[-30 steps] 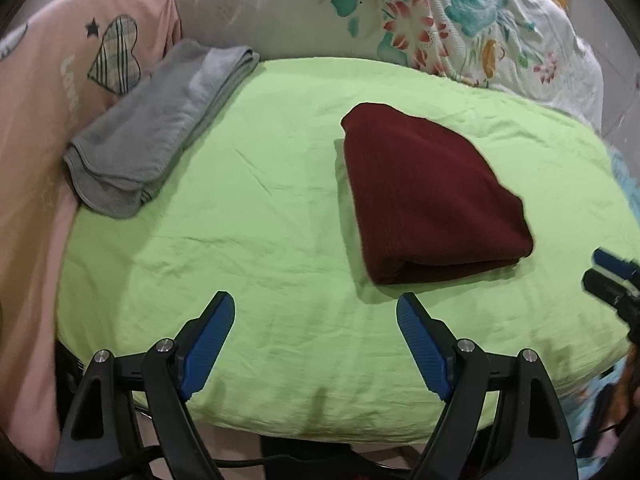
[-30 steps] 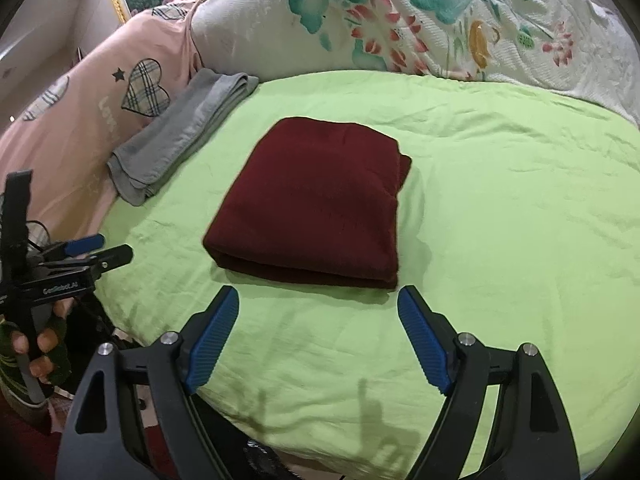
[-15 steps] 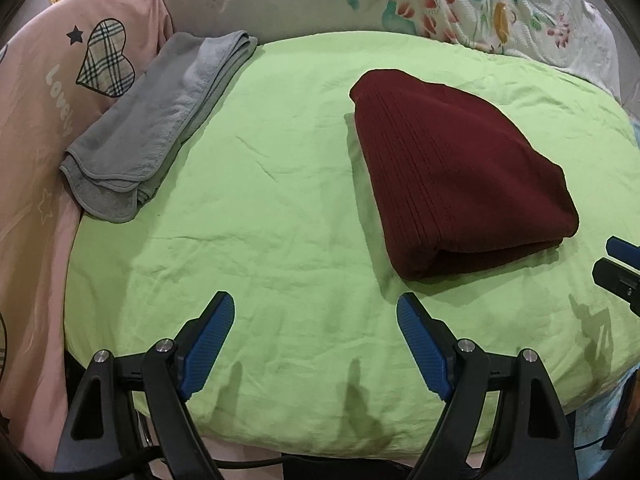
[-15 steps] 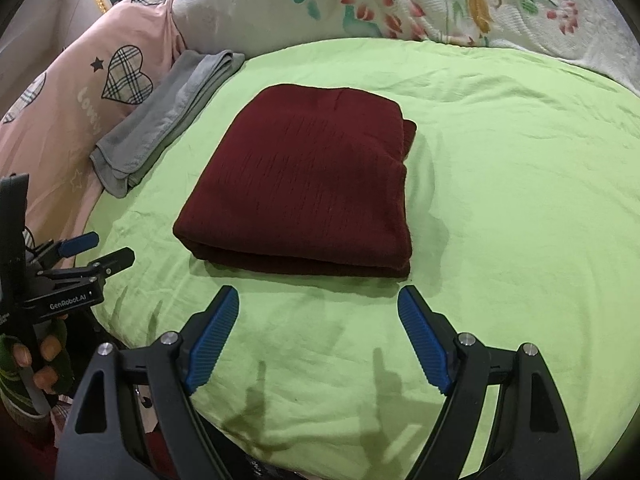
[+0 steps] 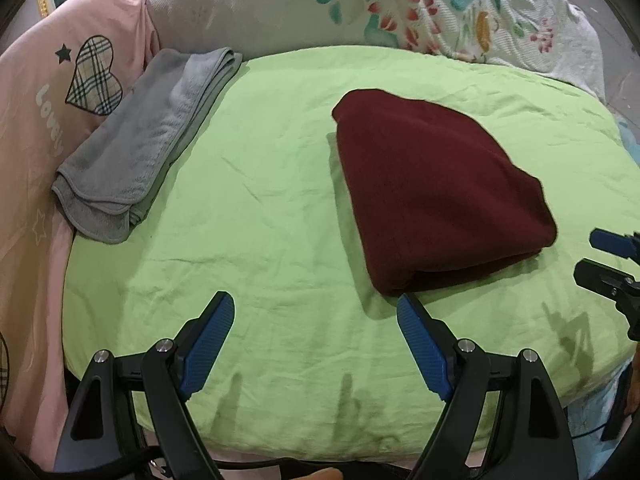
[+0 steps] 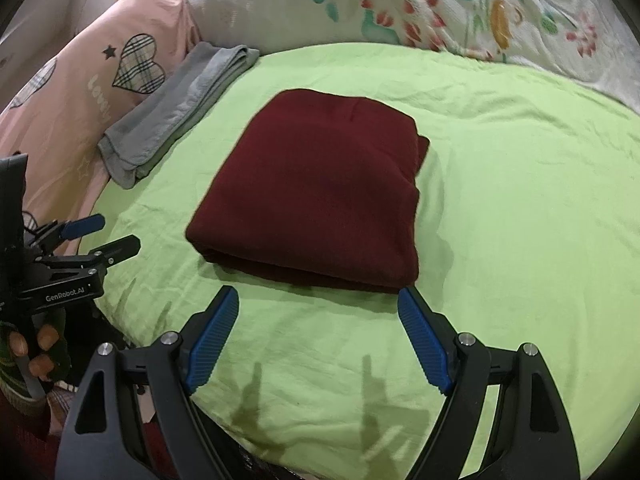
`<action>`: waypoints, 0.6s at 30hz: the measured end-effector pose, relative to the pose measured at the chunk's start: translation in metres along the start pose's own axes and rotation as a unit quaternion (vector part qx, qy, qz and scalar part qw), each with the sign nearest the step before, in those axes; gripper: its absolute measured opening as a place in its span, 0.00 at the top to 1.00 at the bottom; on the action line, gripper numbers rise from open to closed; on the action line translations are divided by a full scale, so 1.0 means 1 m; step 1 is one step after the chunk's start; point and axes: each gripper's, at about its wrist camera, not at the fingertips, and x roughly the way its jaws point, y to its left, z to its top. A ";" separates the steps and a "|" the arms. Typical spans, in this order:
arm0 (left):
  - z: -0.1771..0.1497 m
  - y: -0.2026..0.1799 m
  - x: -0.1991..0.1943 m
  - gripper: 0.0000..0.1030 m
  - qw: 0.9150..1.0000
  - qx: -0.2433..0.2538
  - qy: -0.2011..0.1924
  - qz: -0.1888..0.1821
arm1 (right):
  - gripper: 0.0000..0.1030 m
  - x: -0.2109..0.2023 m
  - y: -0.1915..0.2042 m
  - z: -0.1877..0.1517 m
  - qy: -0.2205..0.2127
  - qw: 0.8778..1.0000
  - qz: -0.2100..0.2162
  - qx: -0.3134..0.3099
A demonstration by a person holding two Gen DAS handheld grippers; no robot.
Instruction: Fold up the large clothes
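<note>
A dark red garment (image 5: 432, 196) (image 6: 316, 188) lies folded into a thick rectangle on the green sheet (image 5: 248, 208) (image 6: 520, 184). My left gripper (image 5: 314, 302) hovers open over the sheet, near the garment's front left corner, with nothing between its blue pads. My right gripper (image 6: 318, 298) hangs open just in front of the garment's near folded edge, also empty. Each gripper shows at the edge of the other's view: the right one (image 5: 592, 256) at the right, the left one (image 6: 108, 232) at the left, held by a hand.
A folded grey garment (image 5: 148, 140) (image 6: 180, 108) lies at the sheet's left edge against pink bedding with a plaid heart (image 5: 44, 92). A white floral quilt (image 5: 400, 12) is bunched behind. The sheet's front edge drops off just below both grippers.
Both grippers have drifted a little closer to the red garment, which now looks larger in the right wrist view. The jaws stayed open and the clothes did not move.
</note>
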 end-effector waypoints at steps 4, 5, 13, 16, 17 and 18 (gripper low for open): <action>-0.003 -0.001 -0.010 0.18 1.000 0.008 -0.008 -0.005 | 0.21 -0.006 0.006 0.001 -0.001 1.000 0.002 -0.019; -0.003 -0.001 -0.011 0.18 1.000 0.008 -0.010 -0.008 | 0.21 -0.006 0.007 0.001 -0.001 1.000 0.003 -0.021; -0.004 -0.005 -0.026 0.18 1.000 0.008 -0.024 -0.017 | 0.21 -0.013 0.012 -0.001 -0.006 1.000 0.003 -0.024; -0.004 -0.006 -0.026 0.18 0.999 0.012 -0.024 -0.021 | 0.21 -0.015 0.012 0.000 -0.008 1.000 0.003 -0.022; -0.004 -0.007 -0.026 0.18 0.999 0.013 -0.024 -0.022 | 0.21 -0.015 0.012 0.000 -0.007 1.000 0.003 -0.022; -0.005 -0.008 -0.026 0.18 0.999 0.014 -0.023 -0.023 | 0.21 -0.015 0.011 0.000 -0.008 1.000 0.003 -0.022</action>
